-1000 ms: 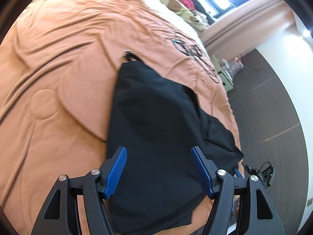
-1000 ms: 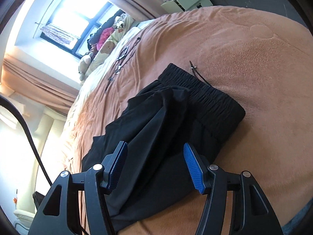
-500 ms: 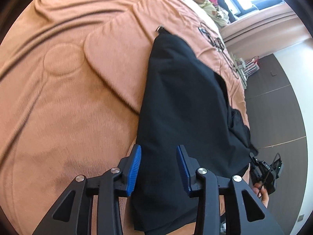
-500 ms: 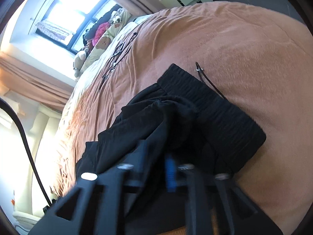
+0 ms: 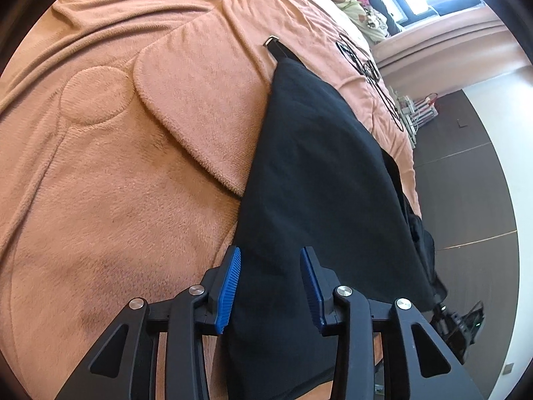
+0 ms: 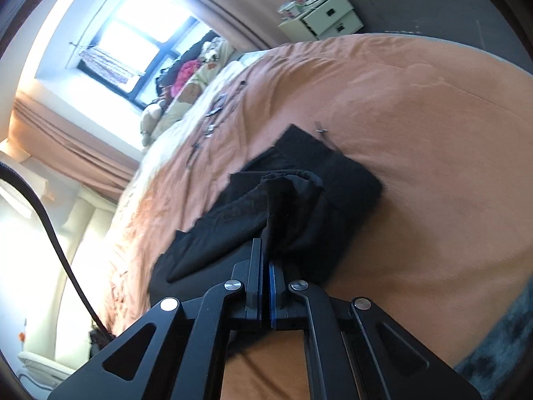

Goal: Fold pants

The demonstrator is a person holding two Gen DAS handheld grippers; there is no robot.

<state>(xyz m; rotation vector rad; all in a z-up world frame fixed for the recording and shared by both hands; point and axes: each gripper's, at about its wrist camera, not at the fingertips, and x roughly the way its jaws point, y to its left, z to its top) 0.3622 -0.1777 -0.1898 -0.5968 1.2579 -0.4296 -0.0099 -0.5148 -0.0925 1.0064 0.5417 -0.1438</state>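
Black pants (image 5: 316,166) lie lengthwise on the orange blanket (image 5: 116,183), a drawstring tip (image 5: 271,40) at their far end. My left gripper (image 5: 270,251) sits low on the pants' near left edge. Its jaws are half closed, the cloth fills the gap, and both blue pads (image 5: 230,286) rest against it. In the right wrist view the pants (image 6: 299,193) are bunched below the elastic waistband (image 6: 336,170). My right gripper (image 6: 265,243) is shut on a raised fold of that black cloth, which stands up in a ridge from the fingertips.
Stuffed toys and pillows (image 6: 200,76) lie at the head of the bed under the window. A white drawer unit (image 6: 319,16) stands past the bed's far side. Dark floor (image 5: 466,183) runs along the bed's right edge. A black cable (image 6: 50,216) hangs at the left.
The left gripper came down closer to the pants and its jaws narrowed around the cloth's edge. The right jaws closed on a fold of the pants and drew it up and sideways.
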